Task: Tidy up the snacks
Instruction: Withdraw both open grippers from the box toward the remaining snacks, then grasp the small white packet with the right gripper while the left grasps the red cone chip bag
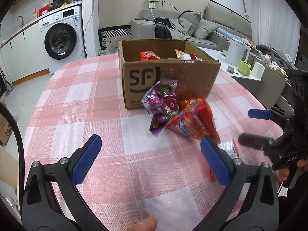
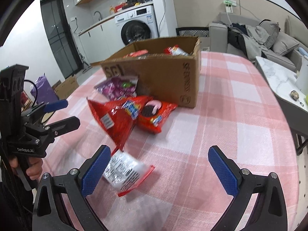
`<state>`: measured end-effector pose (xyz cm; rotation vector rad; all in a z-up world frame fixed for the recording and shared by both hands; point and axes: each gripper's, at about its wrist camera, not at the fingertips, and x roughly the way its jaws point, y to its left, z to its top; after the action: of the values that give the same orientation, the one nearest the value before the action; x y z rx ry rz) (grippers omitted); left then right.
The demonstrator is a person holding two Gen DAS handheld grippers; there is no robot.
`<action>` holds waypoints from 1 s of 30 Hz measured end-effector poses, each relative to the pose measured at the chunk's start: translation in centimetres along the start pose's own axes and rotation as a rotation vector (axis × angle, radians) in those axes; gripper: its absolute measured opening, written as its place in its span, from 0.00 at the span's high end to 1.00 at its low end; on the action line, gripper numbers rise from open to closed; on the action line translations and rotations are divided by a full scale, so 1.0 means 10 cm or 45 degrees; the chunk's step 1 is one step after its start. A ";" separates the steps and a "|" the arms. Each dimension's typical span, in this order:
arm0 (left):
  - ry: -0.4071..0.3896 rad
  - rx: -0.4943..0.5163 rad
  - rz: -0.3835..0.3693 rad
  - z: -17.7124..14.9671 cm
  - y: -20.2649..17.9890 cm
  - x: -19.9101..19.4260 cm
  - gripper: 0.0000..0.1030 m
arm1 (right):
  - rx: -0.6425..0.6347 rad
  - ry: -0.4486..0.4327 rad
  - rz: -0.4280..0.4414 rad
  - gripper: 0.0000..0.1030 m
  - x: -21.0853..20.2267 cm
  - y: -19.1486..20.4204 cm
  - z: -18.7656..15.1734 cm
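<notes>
Both hand-held grippers, left (image 1: 151,155) and right (image 2: 159,170), spread wide, holding nothing. Step: picking loose snacks. Next, probably pinch red cookie bag (image 2: 115,121), lift into cardboard box (image 2: 165,77).

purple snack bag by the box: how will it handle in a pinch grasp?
The purple snack bag looks crinkled and glossy, so probably floppy and a bit slippery. It looks puffy and likely light. It leans on the cardboard box, so it may slump when nudged.
</notes>
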<state>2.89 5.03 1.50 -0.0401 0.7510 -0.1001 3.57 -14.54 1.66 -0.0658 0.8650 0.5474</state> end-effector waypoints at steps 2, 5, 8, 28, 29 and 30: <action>0.009 0.002 -0.001 -0.02 -0.01 0.02 0.01 | -0.009 0.018 0.005 0.00 0.04 0.04 -0.03; 0.017 0.004 0.003 -0.04 -0.02 0.04 0.01 | -0.018 0.052 0.029 0.00 0.15 0.11 -0.06; 0.017 0.001 0.004 -0.04 -0.01 0.05 0.01 | -0.039 0.085 0.036 0.00 0.25 0.21 -0.08; 0.041 -0.029 0.006 -0.10 0.05 0.16 0.01 | -0.025 0.185 -0.109 0.00 0.46 0.07 -0.14; 0.042 -0.030 0.004 -0.10 0.06 0.16 0.01 | -0.015 0.181 -0.113 0.00 0.45 0.02 -0.14; 0.043 -0.030 0.003 -0.10 0.06 0.17 0.01 | -0.008 0.181 -0.112 0.00 0.45 -0.01 -0.14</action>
<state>3.47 5.40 -0.44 -0.0597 0.7858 -0.0900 4.99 -13.10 -2.55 -0.1492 0.9941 0.4672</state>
